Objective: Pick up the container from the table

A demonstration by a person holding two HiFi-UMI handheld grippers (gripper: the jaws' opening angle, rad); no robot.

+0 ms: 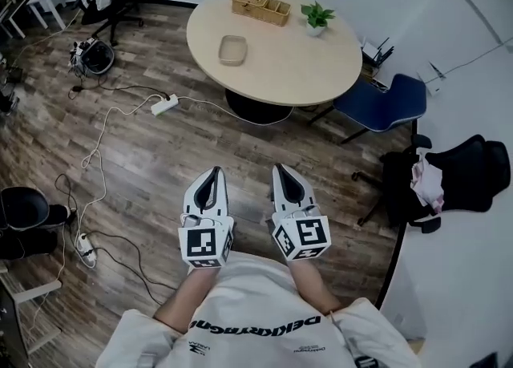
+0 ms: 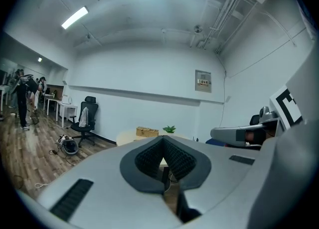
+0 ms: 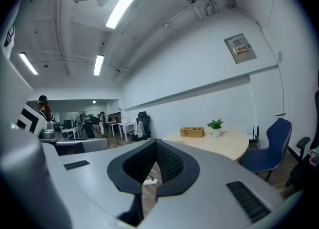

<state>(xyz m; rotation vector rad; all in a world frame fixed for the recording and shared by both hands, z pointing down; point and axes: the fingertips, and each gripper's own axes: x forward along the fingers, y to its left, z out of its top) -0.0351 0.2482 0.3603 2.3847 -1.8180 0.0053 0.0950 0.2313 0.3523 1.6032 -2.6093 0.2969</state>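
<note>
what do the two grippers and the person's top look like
Both the left gripper and right gripper have pale grey-white, tapering shells with a dark teardrop-shaped opening lined by ribbed black pads. Each carries a white cube with black square markers. No cables show on them. The person wears a white short-sleeved shirt with black lettering.

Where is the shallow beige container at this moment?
In the head view, the shallow beige container lies on the left part of the round table, just below the wicker basket in the picture.
</note>
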